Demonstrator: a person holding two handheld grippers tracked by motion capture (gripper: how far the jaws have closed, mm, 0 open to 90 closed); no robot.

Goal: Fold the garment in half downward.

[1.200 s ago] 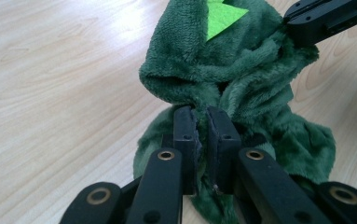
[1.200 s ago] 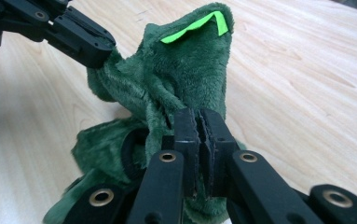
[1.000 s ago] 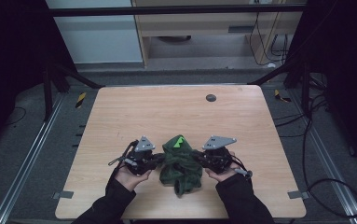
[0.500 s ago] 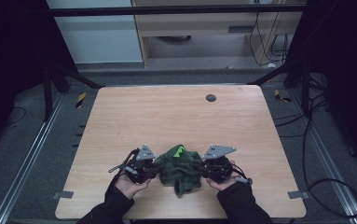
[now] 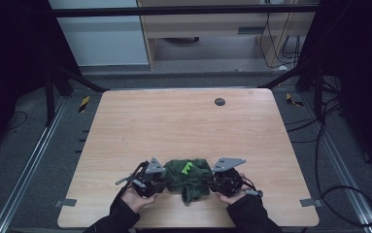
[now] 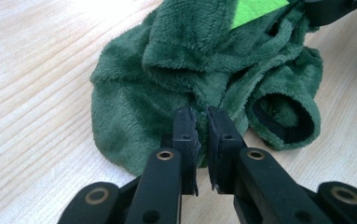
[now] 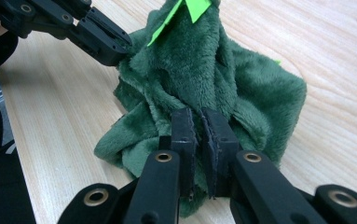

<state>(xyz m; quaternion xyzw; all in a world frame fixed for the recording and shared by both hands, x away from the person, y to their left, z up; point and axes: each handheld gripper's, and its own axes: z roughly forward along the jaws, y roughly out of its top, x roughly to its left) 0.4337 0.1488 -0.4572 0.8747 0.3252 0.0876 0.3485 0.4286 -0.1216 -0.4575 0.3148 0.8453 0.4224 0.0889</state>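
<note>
The worktop (image 5: 183, 126) is pale wood with fine lengthwise grain, and a small dark round spot (image 5: 219, 102) sits near its far edge. Near the front edge lies a plush garment (image 5: 188, 177) of deep forest green, with a bright lime-green patch (image 6: 255, 9) on it and a black lining inside one cuff (image 6: 283, 123). The left hand-held gripper (image 6: 203, 128) and right hand-held gripper (image 7: 199, 126) are matte black with brass-coloured rivets, each topped by a grey plate (image 5: 228, 163). The person's sleeves (image 5: 120, 218) are black.

High view dim, dark-edged; claw views bright, sharp.
</note>
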